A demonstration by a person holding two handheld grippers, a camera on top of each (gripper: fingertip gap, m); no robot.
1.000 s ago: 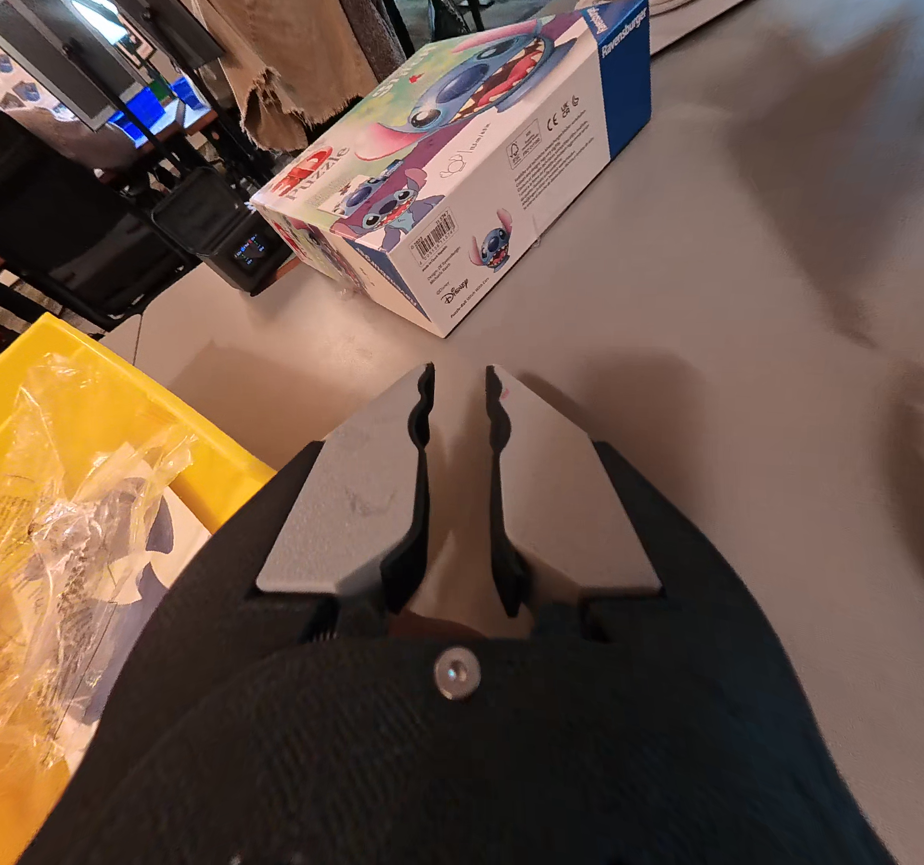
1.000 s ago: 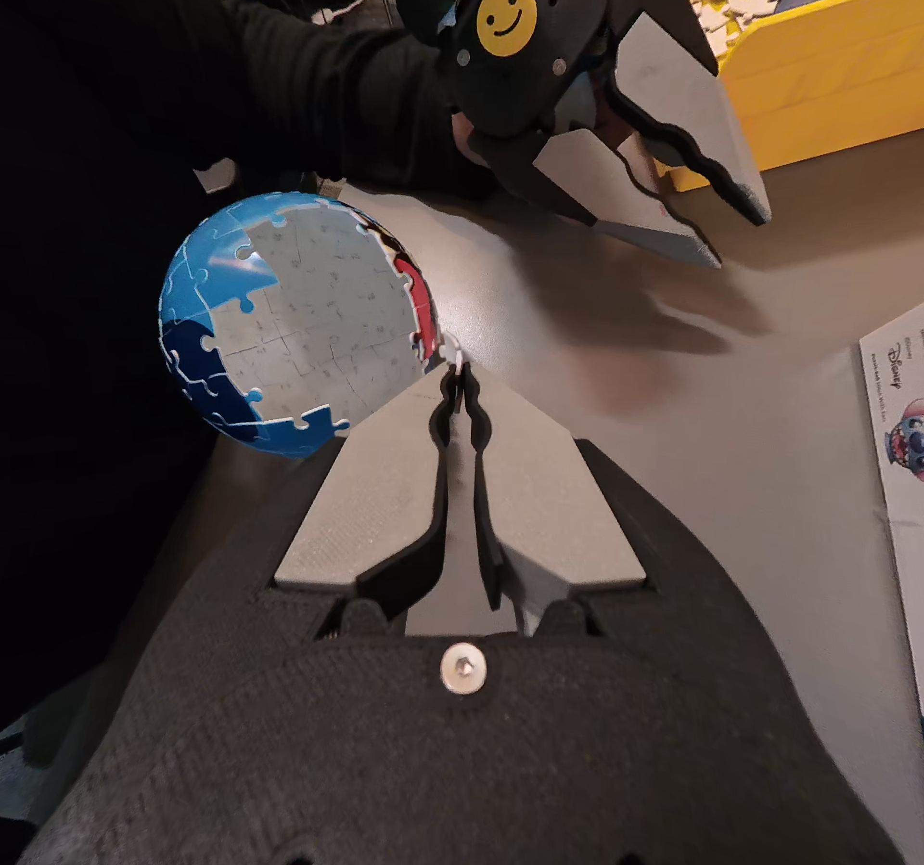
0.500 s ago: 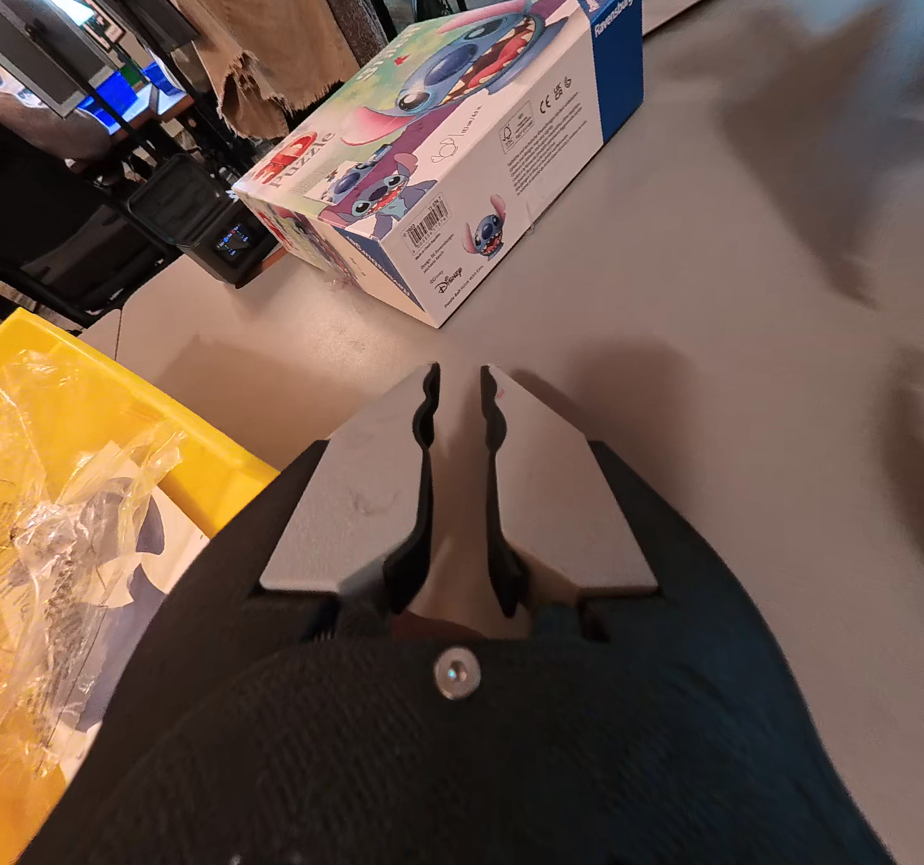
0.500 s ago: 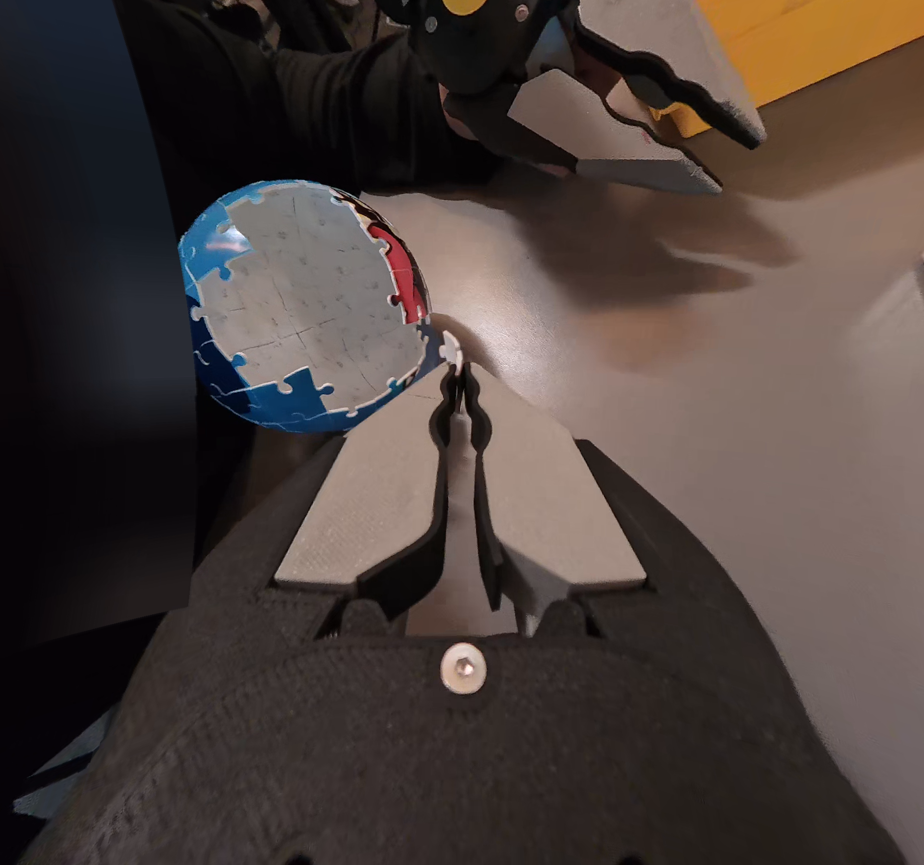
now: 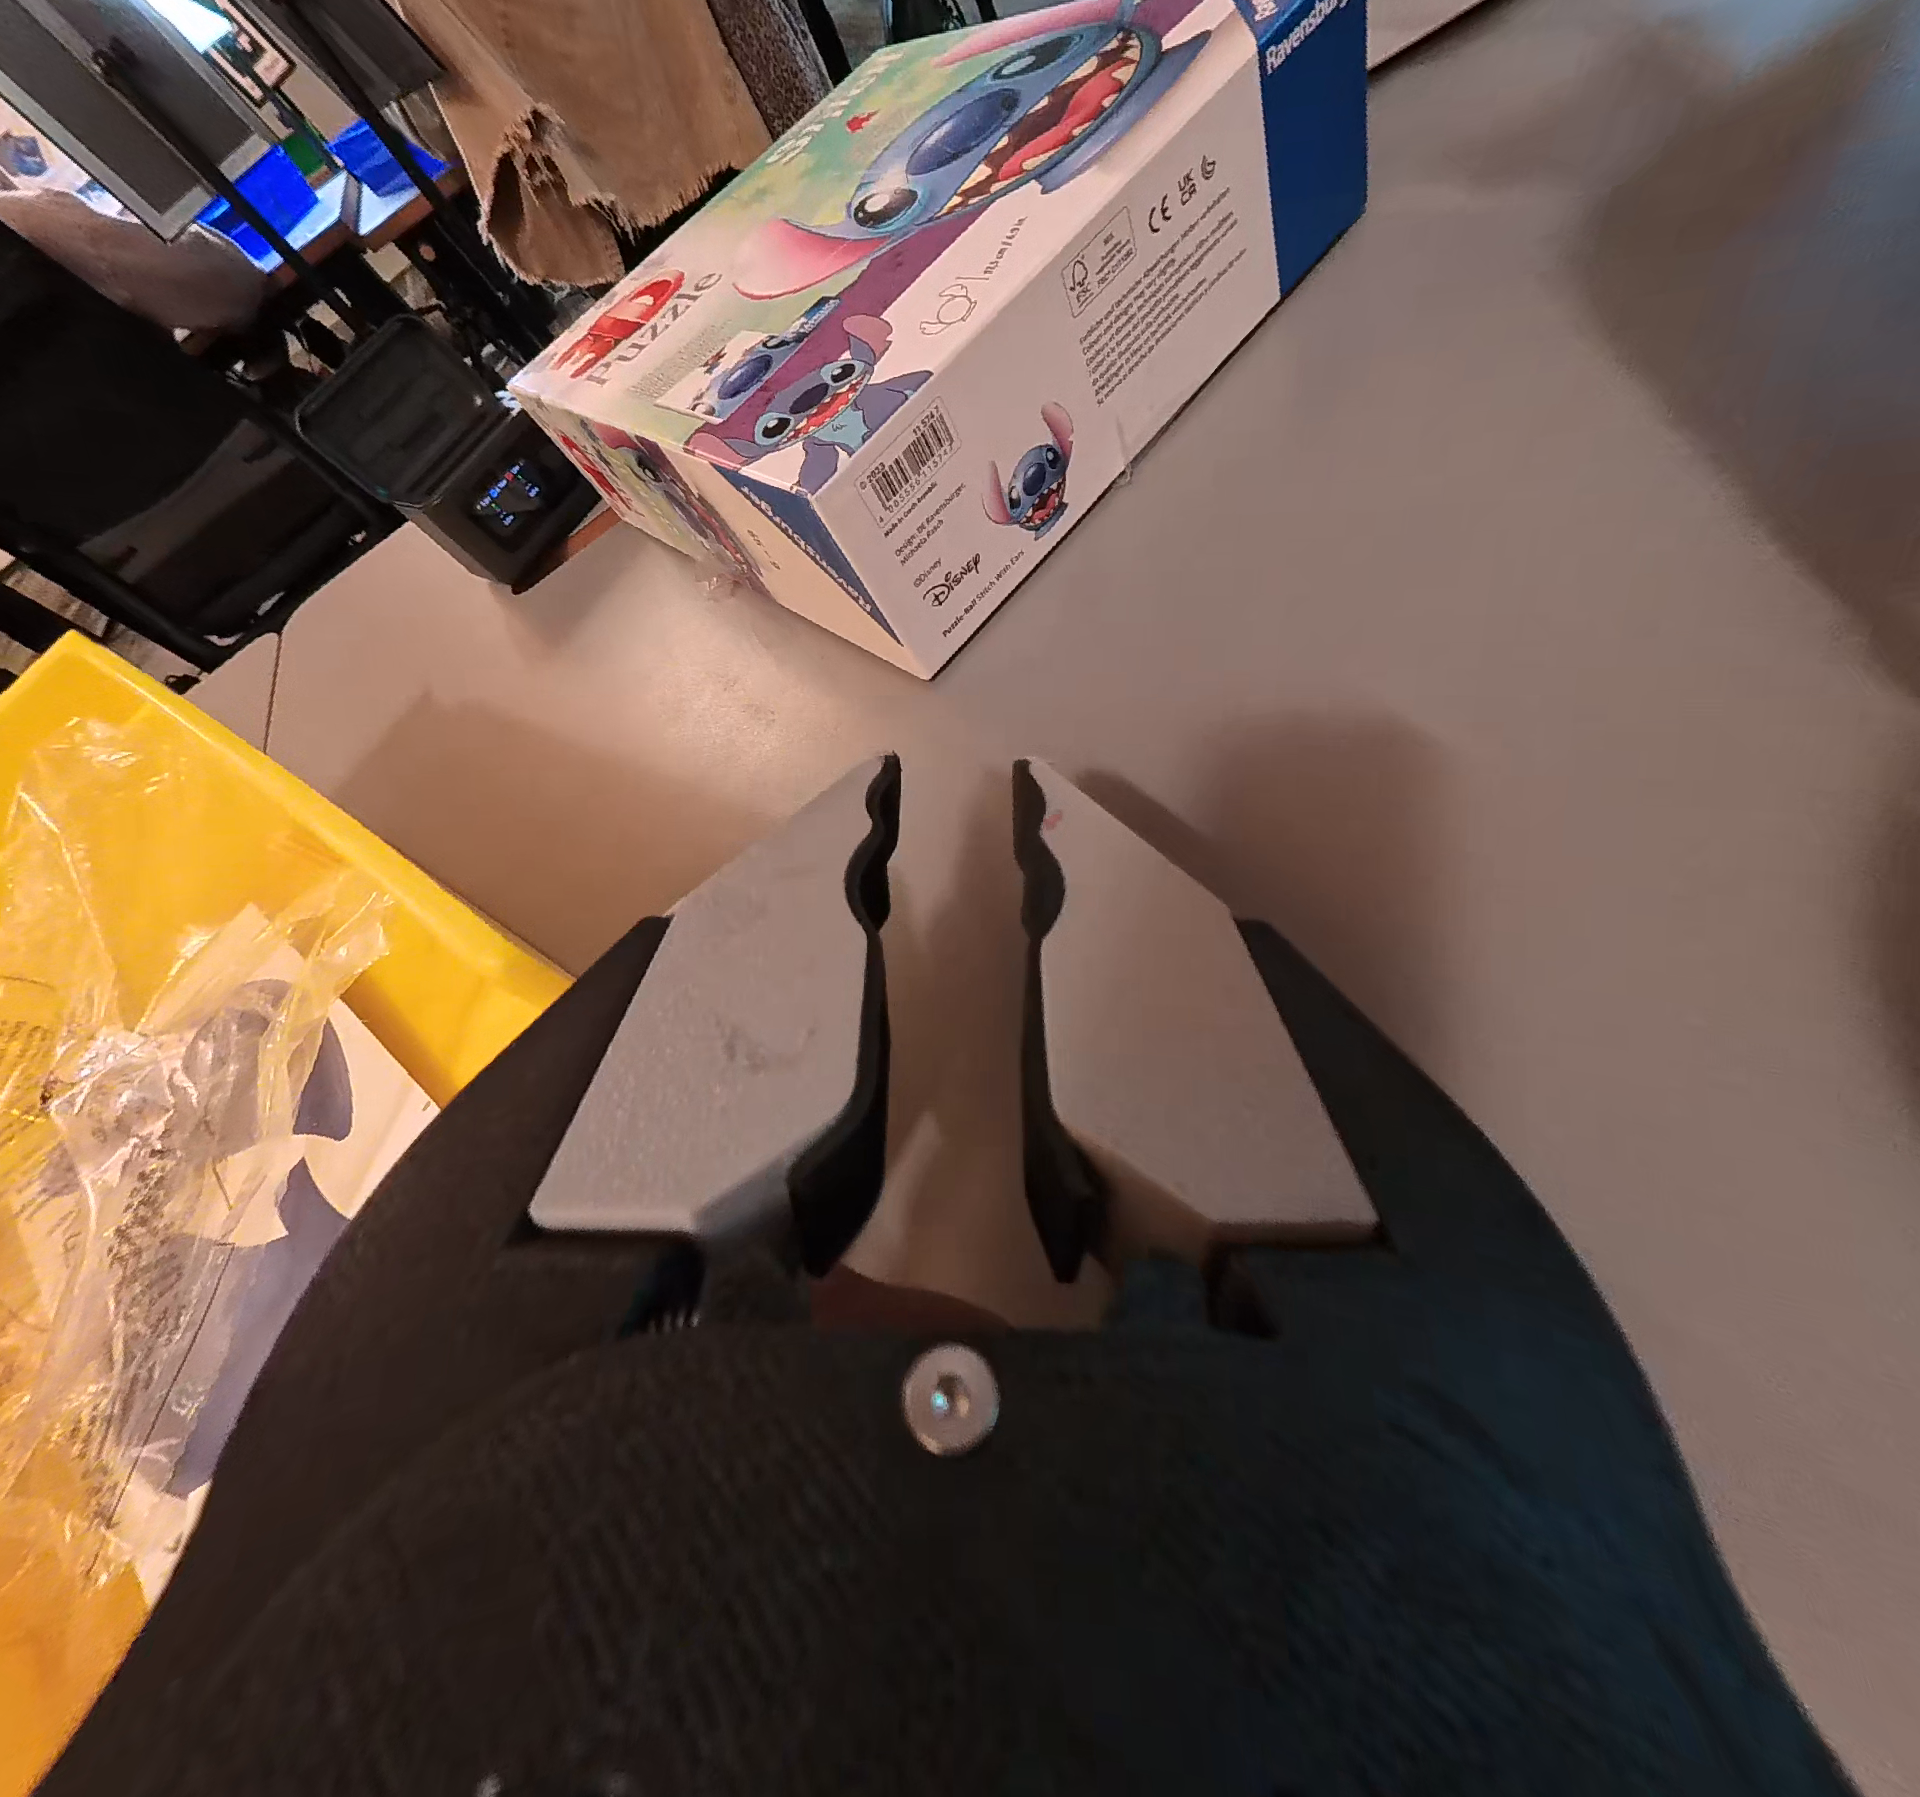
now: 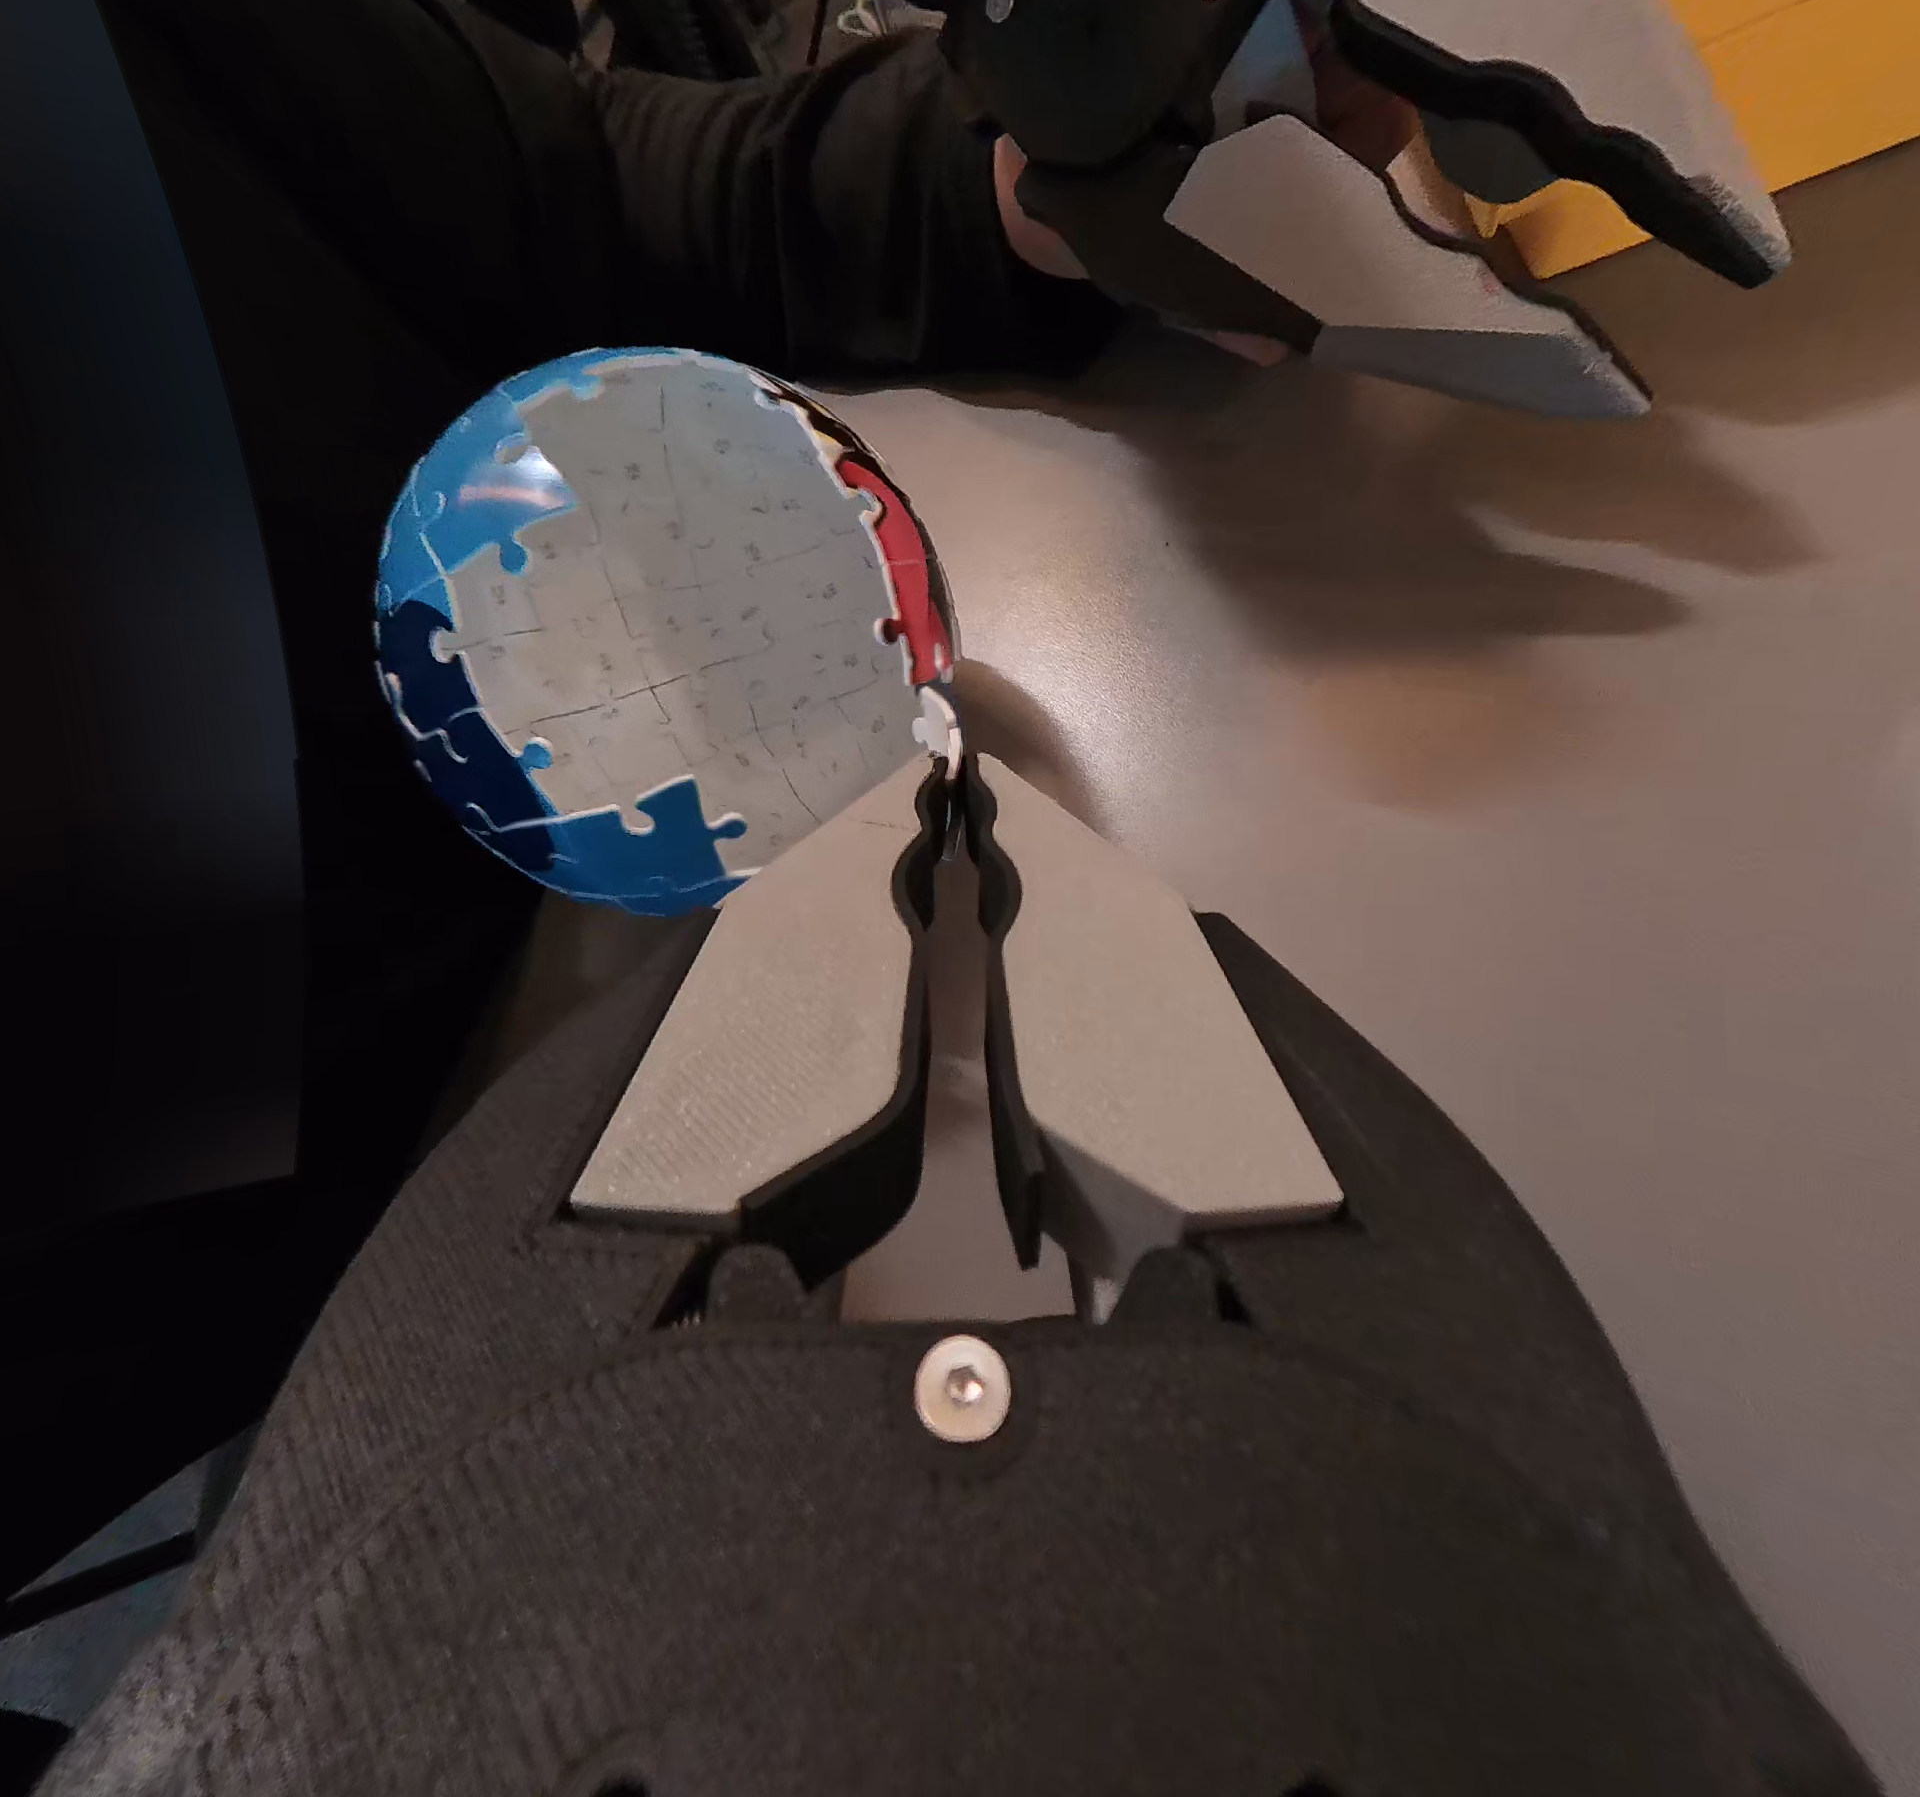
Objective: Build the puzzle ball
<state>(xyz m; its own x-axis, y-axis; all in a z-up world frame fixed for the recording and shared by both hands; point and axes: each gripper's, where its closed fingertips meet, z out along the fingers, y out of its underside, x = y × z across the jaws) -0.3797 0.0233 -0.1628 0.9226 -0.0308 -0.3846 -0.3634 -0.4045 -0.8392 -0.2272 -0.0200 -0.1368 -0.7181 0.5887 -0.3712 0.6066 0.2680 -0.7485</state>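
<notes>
your right gripper (image 6: 948, 791) is pinched on the rim of the part-built puzzle ball (image 6: 665, 646), which hangs in the air up and to the left of its tips with the grey hollow side facing you. your left gripper (image 5: 956, 781) is spread and empty over the table (image 5: 1455, 708), nearer the yellow bin (image 5: 156, 812) on its left, so it's the one placed to fetch a piece. since a second ago the ball has turned a little and your left gripper has edged toward the puzzle box (image 5: 1039, 345).

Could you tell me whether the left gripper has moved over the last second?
Yes: against the yellow bin, the left gripper has shifted rightward in the right wrist view.
</notes>
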